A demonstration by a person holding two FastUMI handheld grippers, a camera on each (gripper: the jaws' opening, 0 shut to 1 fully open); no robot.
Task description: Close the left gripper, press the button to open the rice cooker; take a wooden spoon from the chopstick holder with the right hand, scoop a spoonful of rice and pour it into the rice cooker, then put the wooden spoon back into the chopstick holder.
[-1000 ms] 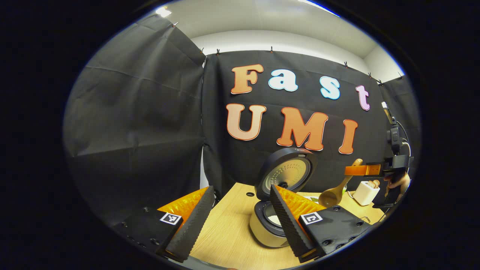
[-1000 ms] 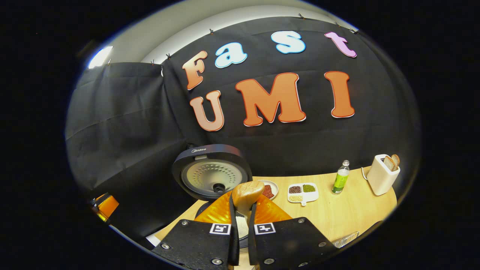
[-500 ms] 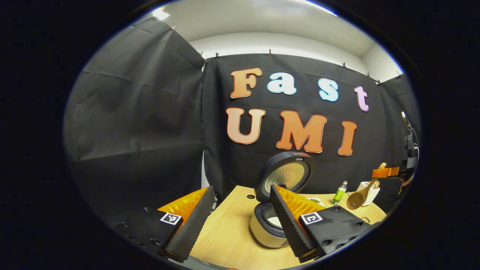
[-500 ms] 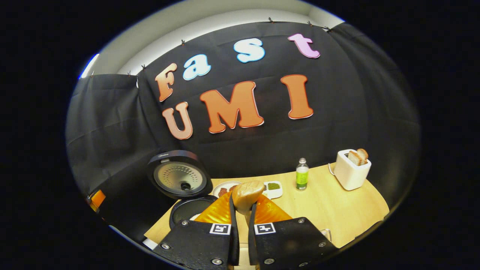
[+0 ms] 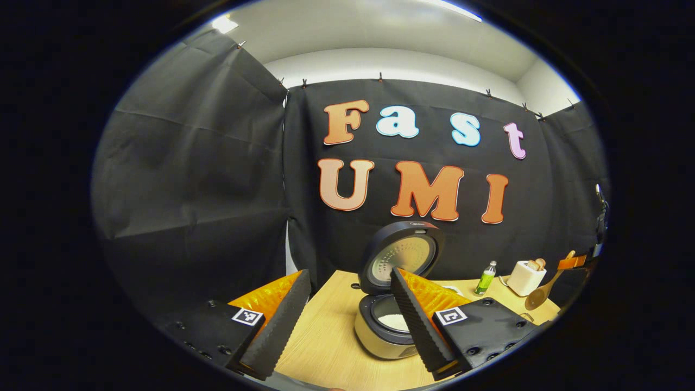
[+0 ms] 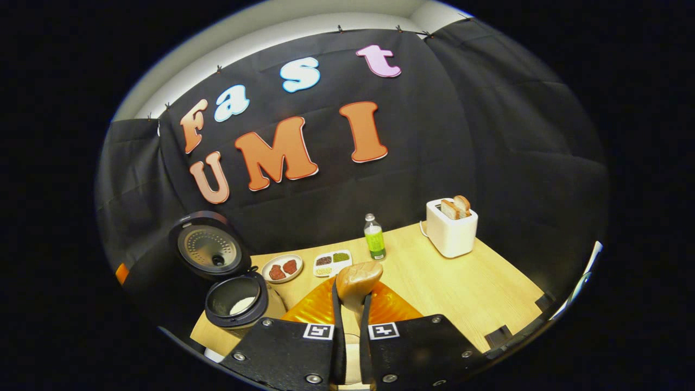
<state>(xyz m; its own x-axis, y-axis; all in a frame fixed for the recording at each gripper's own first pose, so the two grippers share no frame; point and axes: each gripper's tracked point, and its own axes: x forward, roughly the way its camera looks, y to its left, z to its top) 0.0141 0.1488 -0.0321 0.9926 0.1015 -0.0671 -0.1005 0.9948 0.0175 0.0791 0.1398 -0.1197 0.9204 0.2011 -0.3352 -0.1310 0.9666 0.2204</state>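
Rice poured; spoon carried away from the cooker.
My right gripper [image 6: 347, 304], clenched on the wooden spoon [image 6: 355, 279], has swung rightward off the rice cooker [image 6: 236, 304]; my left gripper [image 5: 347, 320] gapes released. Return remains.

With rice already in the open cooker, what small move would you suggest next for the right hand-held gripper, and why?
Probably carry the wooden spoon on toward the chopstick holder. The right hand-held gripper is clamped on its handle, and the rice cooker stands open with white rice inside, so returning the spoon seems all that remains.
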